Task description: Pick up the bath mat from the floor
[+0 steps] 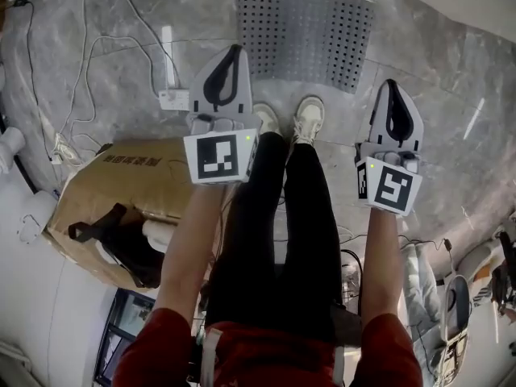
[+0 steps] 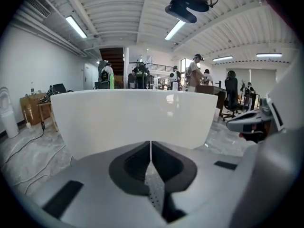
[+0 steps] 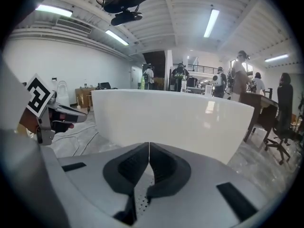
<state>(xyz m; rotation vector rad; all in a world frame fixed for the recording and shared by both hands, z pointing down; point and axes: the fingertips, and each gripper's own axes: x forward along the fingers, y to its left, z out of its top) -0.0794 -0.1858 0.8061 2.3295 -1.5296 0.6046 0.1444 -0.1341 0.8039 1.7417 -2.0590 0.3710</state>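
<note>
The bath mat [image 1: 306, 35], grey and dotted with holes, lies flat on the marble floor just beyond the person's shoes [image 1: 309, 118]. My left gripper [image 1: 233, 53] is held above the mat's near left corner, jaws shut and empty. To the mat's right, my right gripper [image 1: 392, 85] hangs over bare floor, shut too, with nothing in it. In the left gripper view the shut jaws [image 2: 150, 144] meet in a thin line, and a strip of the perforated mat [image 2: 155, 194] shows below them. The right gripper view shows the same: shut jaws [image 3: 149, 145] and a bit of mat [image 3: 139, 204] beneath.
A white bathtub wall [image 2: 133, 120] stands close ahead of both grippers. An open cardboard box [image 1: 121, 185] sits at the left of the floor. A power strip [image 1: 173, 99] with white cables lies near the left gripper. Several people stand far off in the hall.
</note>
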